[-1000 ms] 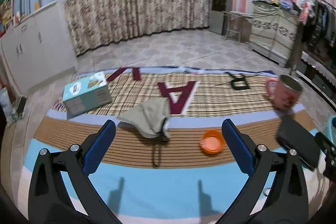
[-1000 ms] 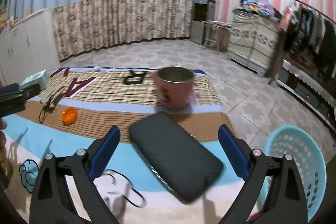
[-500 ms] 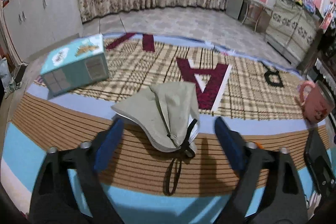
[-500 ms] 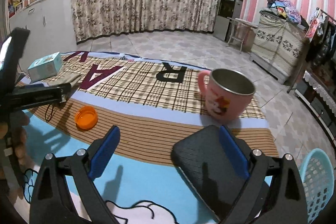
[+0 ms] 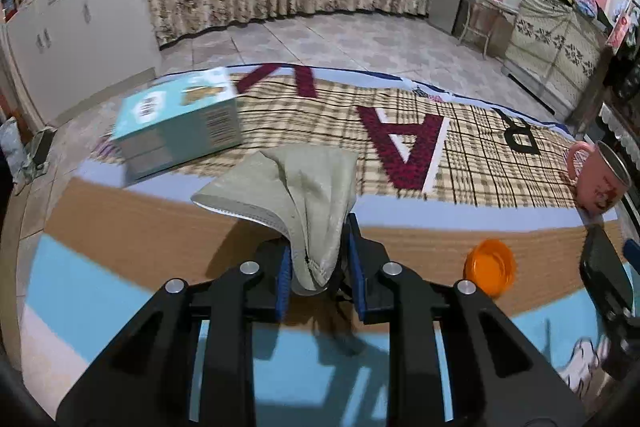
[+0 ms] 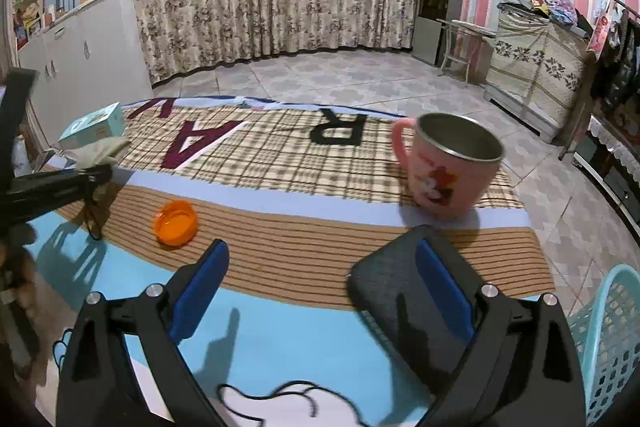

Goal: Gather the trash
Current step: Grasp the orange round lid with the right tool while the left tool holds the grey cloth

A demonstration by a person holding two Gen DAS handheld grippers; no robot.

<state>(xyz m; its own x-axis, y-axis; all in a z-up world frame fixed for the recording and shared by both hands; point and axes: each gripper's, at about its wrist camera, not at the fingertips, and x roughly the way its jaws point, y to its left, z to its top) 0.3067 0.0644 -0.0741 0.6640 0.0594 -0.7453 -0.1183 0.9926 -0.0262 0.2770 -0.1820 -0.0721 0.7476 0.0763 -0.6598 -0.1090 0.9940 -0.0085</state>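
Note:
A grey face mask (image 5: 308,183) lies bunched on the play mat (image 5: 120,291), its near end between the blue pads of my left gripper (image 5: 316,251). The jaws are closing and the pads press the mask on both sides. From the right wrist view, the left gripper (image 6: 60,183) reaches in at the far left over the mask (image 6: 100,151). An orange bottle cap (image 5: 489,267) (image 6: 175,217) lies on the brown stripes to the right of the mask. My right gripper (image 6: 320,251) hangs open above the mat with nothing between its fingers.
A teal carton (image 5: 180,123) stands behind the mask. A pink mug (image 6: 448,171) stands at the mat's right end. A black flat case (image 6: 400,291) lies under my right finger. A light blue basket (image 6: 612,339) stands on the tiled floor at right.
The left gripper moved forward and down to the mask, and its wide jaws closed onto the mask's near end. The right gripper shifted left, so the black case now lies under its right finger.

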